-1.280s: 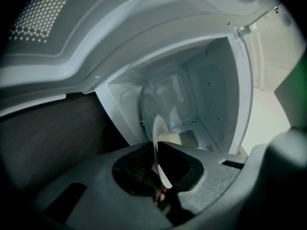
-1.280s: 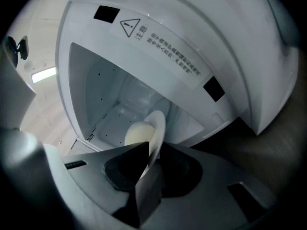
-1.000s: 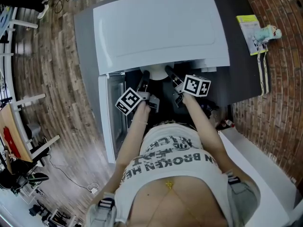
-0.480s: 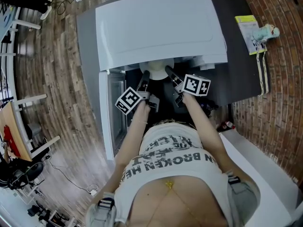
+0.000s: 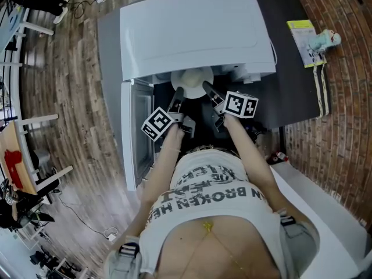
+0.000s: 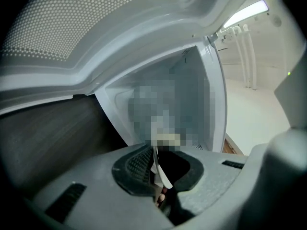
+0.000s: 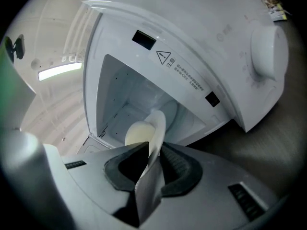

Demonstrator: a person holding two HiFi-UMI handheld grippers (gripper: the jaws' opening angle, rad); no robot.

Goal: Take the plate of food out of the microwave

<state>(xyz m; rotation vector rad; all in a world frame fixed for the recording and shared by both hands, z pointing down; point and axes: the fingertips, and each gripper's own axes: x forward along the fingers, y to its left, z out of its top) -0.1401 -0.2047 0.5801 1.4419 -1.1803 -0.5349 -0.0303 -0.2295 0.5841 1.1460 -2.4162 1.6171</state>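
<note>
A white plate (image 5: 192,79) pokes out of the front of the white microwave (image 5: 197,34), whose door (image 5: 136,138) hangs open at the left. My left gripper (image 5: 178,92) is shut on the plate's left rim and my right gripper (image 5: 207,87) on its right rim. In the left gripper view the thin rim (image 6: 157,166) runs edge-on between the dark pads (image 6: 134,169). The right gripper view shows the rim (image 7: 152,152) clamped between the pads (image 7: 180,174), with pale yellow food (image 7: 138,131) on the plate ahead, in front of the open cavity (image 7: 124,95).
The microwave stands on a dark grey table (image 5: 296,92). A yellow-green booklet (image 5: 303,31) and a small toy figure (image 5: 325,39) lie at the table's right end. A brick wall runs along the right, and a white counter (image 5: 325,214) stands at the lower right.
More of the plate shows from under the microwave's top edge than a second ago. Both grippers keep their hold on the rim and stay at the same spots in the view.
</note>
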